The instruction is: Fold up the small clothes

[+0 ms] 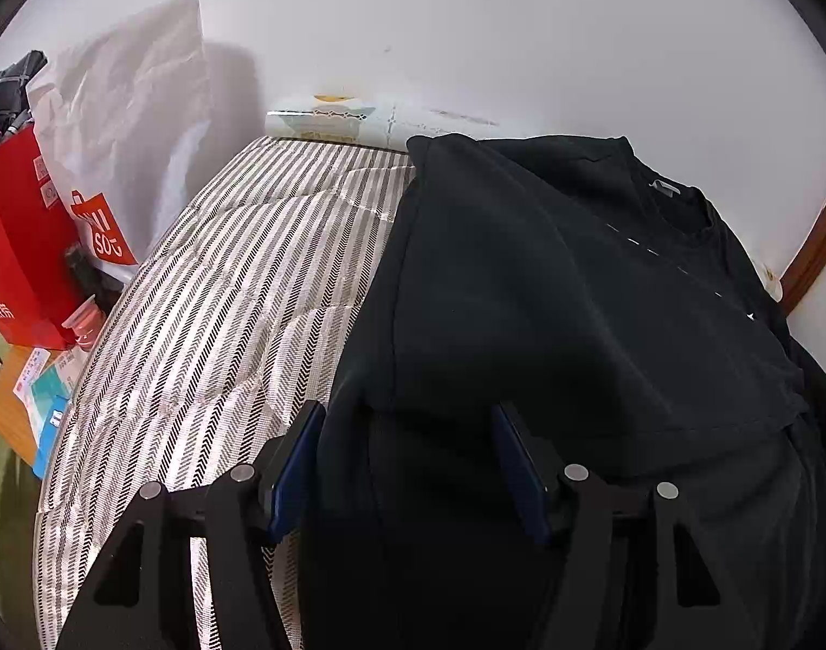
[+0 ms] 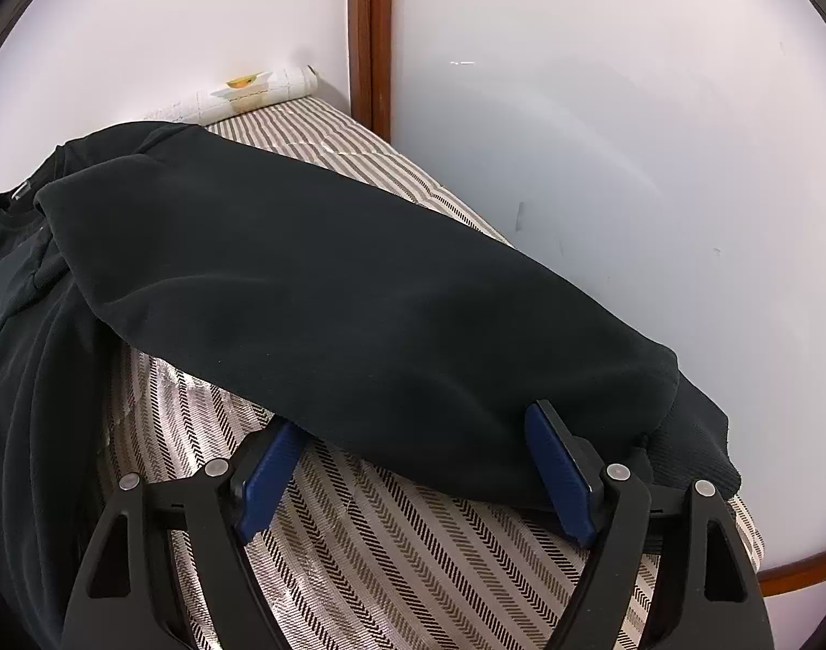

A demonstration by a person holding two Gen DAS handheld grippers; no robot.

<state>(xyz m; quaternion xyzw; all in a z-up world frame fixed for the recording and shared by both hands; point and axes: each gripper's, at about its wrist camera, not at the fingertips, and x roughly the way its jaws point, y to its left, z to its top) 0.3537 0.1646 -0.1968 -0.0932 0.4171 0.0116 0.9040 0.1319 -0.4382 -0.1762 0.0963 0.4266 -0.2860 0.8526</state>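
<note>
- Black long-sleeved sweatshirt of soft, thick knit (image 1: pixel 548 292), in the left wrist view: it lies on the bed with the striped grey-and-cream quilted cover (image 1: pixel 239 292), collar and grey neck label (image 1: pixel 665 188) toward the white wall; one sleeve looks folded in over the body
- The body's long axis runs from the near hem up to the collar, away from the camera and a little to the right; the hem end is nearest
- I judge it limp and light to moderate in weight, not slippery and not fragile; it will drape and sag wherever it is unsupported, so a hold on a seam, hem or cuff should serve better than a pinch of loose cloth
- Left gripper (image 1: pixel 407 417): its blue-padded fingers (image 1: pixel 299 466) stand apart over the near edge of the body; dark cloth lies between them, but the pads do not visibly press on it
- A red paper bag (image 1: pixel 17 249) and a white shopping bag (image 1: pixel 126 108) stand beside the bed, well apart from the garment
- Right wrist view: the other sleeve (image 2: pixel 331 292) stretches across the bed cover, long axis from the shoulder at upper left to the ribbed cuff (image 2: pixel 695 428) at lower right, near the wall
- Right gripper (image 2: pixel 413 428): fingers (image 2: pixel 559 466) wide apart, straddling the sleeve just short of the cuff; one pad lies against the cloth, nothing is clamped
- The cuff, firmer for its ribbing, looks the best place to take hold
</note>
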